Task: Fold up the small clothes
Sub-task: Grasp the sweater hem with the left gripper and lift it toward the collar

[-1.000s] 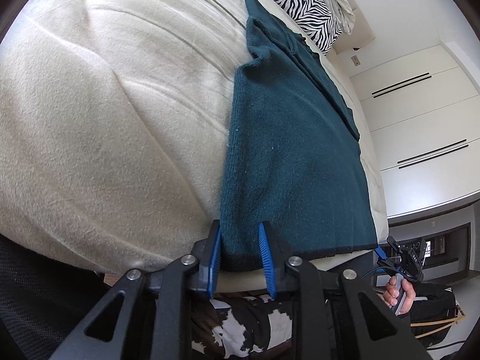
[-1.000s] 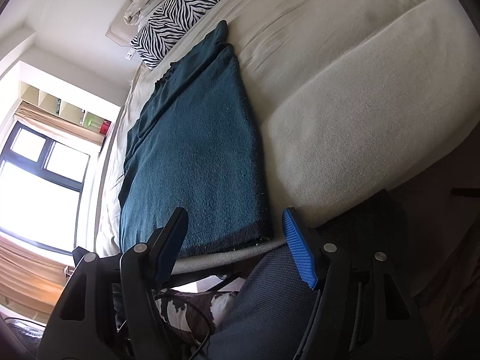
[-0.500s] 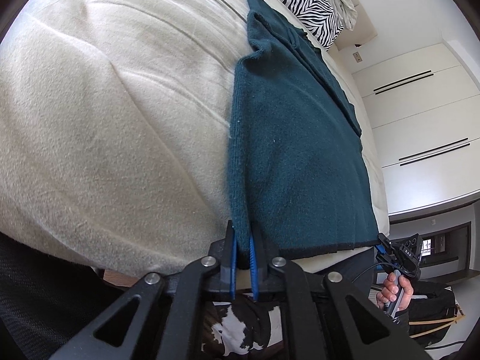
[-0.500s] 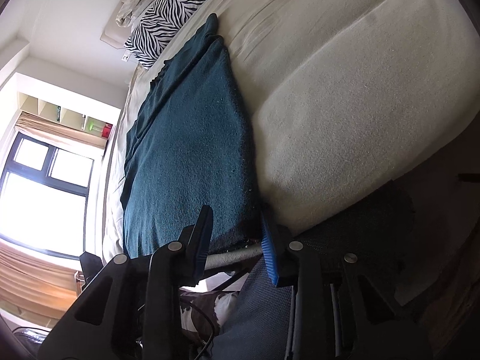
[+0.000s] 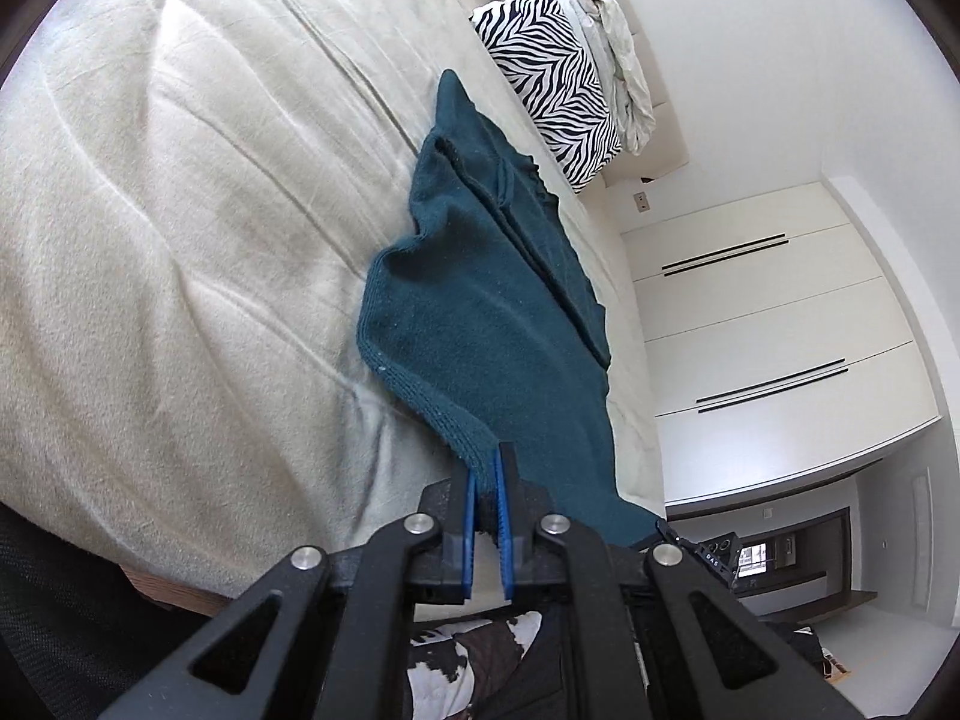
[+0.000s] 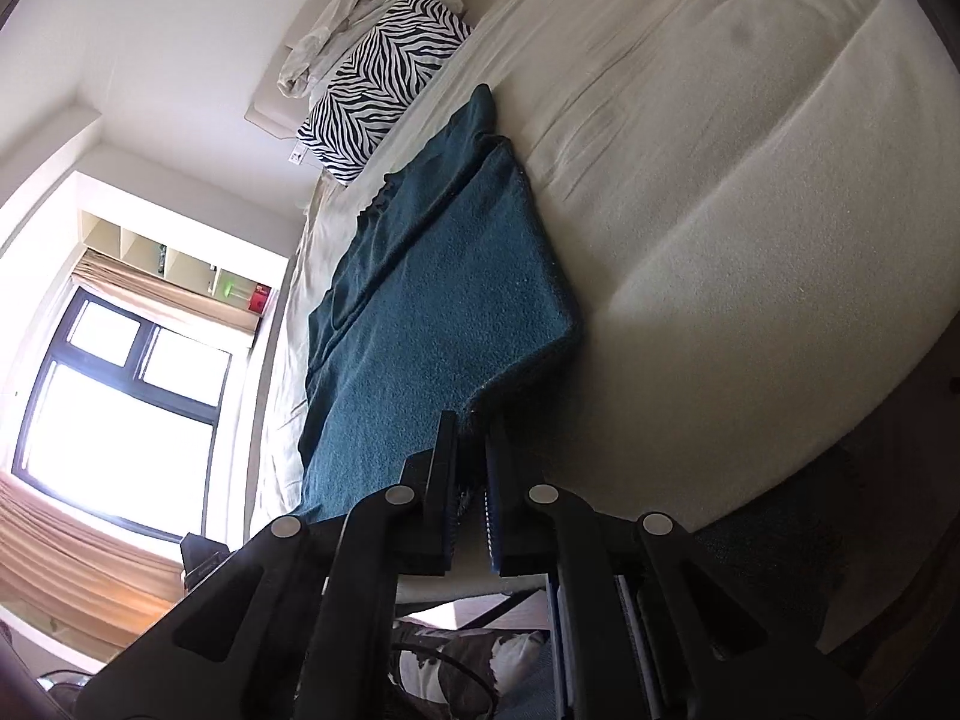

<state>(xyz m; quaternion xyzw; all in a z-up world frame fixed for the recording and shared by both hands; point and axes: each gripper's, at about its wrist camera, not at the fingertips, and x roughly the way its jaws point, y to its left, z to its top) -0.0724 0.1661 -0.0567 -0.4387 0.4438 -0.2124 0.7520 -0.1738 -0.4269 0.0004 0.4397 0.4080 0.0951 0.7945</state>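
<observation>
A dark teal knitted garment (image 5: 492,324) lies lengthwise on a cream bed (image 5: 180,210); it also shows in the right wrist view (image 6: 432,312). My left gripper (image 5: 487,468) is shut on its near hem corner and holds that corner lifted off the bed. My right gripper (image 6: 470,432) is shut on the other near hem corner, also lifted. The near part of the garment hangs between the two grippers; its far end rests flat towards the pillow.
A zebra-print pillow (image 5: 552,90) and crumpled white cloth (image 5: 624,78) sit at the head of the bed. White wardrobe doors (image 5: 768,330) stand beyond the bed. A bright window (image 6: 114,414) is on the other side. The bed's near edge is just below the grippers.
Both grippers have shut on the near hem corners of the garment. They have lifted the hem up and moved it forward over the bed.
</observation>
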